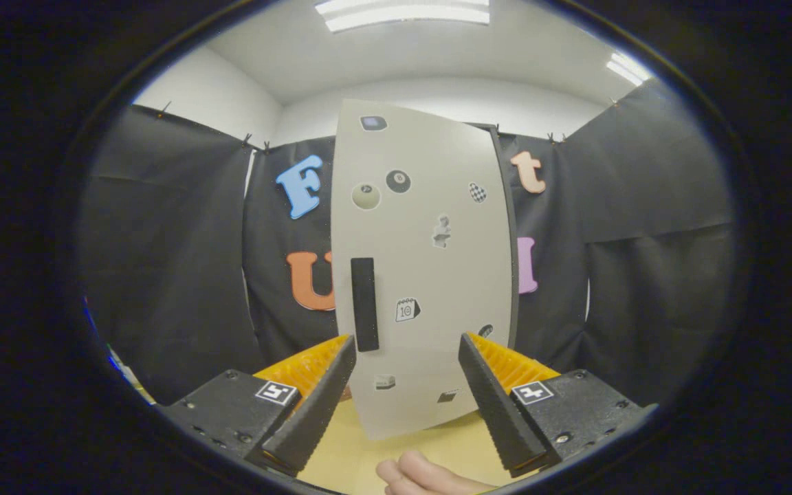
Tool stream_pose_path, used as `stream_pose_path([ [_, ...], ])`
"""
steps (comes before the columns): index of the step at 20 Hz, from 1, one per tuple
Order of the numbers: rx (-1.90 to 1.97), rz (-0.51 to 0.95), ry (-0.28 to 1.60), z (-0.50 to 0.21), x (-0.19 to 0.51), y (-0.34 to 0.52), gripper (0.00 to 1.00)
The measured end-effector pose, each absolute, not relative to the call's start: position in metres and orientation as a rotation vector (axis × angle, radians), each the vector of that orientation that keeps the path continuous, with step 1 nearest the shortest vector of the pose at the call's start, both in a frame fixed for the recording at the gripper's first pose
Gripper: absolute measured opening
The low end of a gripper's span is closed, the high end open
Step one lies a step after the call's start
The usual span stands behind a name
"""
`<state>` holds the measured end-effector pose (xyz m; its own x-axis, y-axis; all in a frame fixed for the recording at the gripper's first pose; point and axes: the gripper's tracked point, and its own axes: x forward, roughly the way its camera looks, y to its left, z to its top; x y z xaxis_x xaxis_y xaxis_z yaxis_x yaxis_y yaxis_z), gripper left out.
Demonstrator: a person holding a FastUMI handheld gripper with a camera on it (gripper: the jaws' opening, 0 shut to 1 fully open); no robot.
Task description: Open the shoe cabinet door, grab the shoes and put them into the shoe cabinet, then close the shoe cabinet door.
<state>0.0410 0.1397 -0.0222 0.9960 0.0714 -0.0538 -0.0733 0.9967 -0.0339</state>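
Note:
A tall, narrow shoe cabinet [430,261] stands on the yellow tabletop just ahead of my fingers. Its pale grey door faces me and carries several small stickers. A black vertical handle [364,304] sits near the door's left edge, slightly beyond and above my left fingertip. A thin dark edge runs down the cabinet's right side. My gripper [406,340] is open, its fingers spread wide with nothing between them, and the lower part of the door shows in the gap. The fingers do not touch the door or the handle.
A person's hand [423,476] rests on the yellow tabletop [348,447] below and between my fingers. Black cloth walls [176,261] close the booth behind and on both sides of the cabinet.

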Motion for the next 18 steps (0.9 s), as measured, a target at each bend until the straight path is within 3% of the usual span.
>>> stream_pose_path([
  [4, -0.033, 0.057, 0.063, -0.034, 0.002, 0.113, 0.99],
  [12, 0.023, 0.000, -0.099, -0.028, -0.064, 0.070, 0.98],
  [18, 0.044, 0.093, -0.051, -0.044, -0.079, 0.069, 0.99],
])
